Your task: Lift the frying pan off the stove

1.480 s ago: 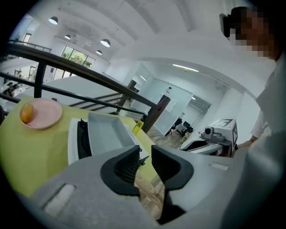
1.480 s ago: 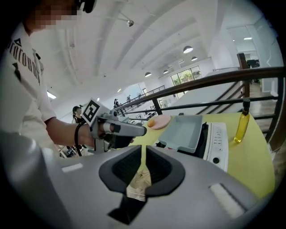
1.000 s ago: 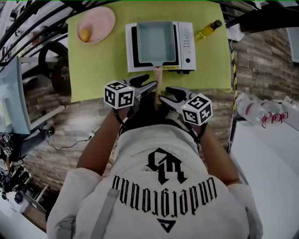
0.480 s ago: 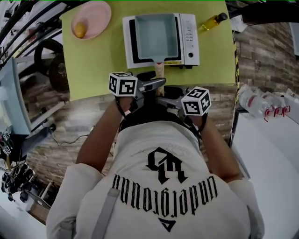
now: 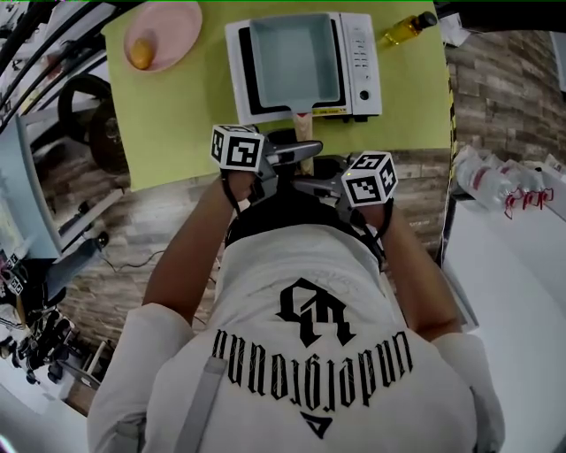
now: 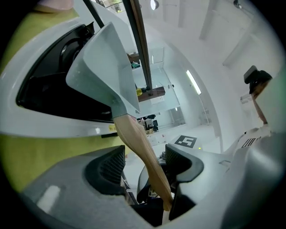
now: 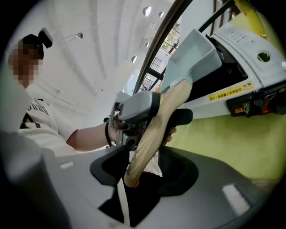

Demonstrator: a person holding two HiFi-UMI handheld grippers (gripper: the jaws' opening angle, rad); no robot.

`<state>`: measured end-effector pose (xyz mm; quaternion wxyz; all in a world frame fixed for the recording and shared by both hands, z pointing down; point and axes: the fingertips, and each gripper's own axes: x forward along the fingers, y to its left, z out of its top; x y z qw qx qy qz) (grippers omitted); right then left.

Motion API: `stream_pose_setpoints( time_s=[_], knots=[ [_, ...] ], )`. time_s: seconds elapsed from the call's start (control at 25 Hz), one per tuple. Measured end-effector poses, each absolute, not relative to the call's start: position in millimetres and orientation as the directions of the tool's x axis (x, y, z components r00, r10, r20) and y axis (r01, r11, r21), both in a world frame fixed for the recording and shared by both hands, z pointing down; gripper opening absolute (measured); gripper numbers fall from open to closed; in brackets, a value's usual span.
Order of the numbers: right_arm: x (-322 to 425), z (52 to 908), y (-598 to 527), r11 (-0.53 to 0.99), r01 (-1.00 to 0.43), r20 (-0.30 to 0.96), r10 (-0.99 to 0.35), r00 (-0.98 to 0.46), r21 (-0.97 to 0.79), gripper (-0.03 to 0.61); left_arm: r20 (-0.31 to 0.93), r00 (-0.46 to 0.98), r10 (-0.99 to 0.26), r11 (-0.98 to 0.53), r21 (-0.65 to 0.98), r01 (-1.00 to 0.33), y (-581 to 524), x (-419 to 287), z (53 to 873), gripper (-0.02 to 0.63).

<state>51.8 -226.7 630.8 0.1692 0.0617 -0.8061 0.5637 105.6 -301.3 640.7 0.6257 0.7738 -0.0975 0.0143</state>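
Handle (image 5: 303,133) of one frying pan (image 5: 294,60) between parted, just-closing fingers of left gripper (image 5: 305,152) and right gripper (image 5: 302,184); one stove (image 5: 358,62).

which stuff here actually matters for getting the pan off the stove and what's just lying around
For the job: frying pan, its wooden handle, stove.
Lying about: pink plate with a small orange-yellow thing, bottle of yellow liquid, green mat.

Green-topped desk (image 5: 168,124) has a white stove (image 5: 358,62), pink plate (image 5: 177,26) and oil bottle (image 5: 405,29) on it.
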Motion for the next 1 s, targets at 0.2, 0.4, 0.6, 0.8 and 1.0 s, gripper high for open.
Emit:
stream_pose_setpoints(
  time_s=[0.2,0.4,0.6,0.8,1.0],
  knots=[
    [47.7,627.5,-225.2,0.325,-0.251,0.301,0.11,-0.947,-0.912,0.16,0.13,0.986,-0.103,-0.212,0.966,-0.15,-298.0,112.7,638.2,0.248],
    [48.3,628.2,-224.7,0.316,-0.232,0.282,0.122,-0.952,-0.92,0.152,0.125,0.987,-0.101,-0.247,0.958,-0.146,-300.2,117.2,636.2,0.179],
    [45.9,627.0,-225.9,0.315,-0.221,0.268,0.116,-0.956,-0.923,0.149,0.125,0.987,-0.103,-0.266,0.953,-0.149,-301.1,115.1,635.1,0.179],
    [50.3,615.3,-227.8,0.313,-0.184,0.224,0.097,-0.97,-0.932,0.149,0.106,0.987,-0.122,-0.261,0.956,-0.135,-301.2,118.7,625.5,0.183],
    [51.6,605.4,-219.2,0.336,-0.171,0.216,0.099,-0.971,-0.926,0.149,0.107,0.986,-0.128,-0.289,0.947,-0.14,-294.3,119.4,614.1,0.181]
  ],
)
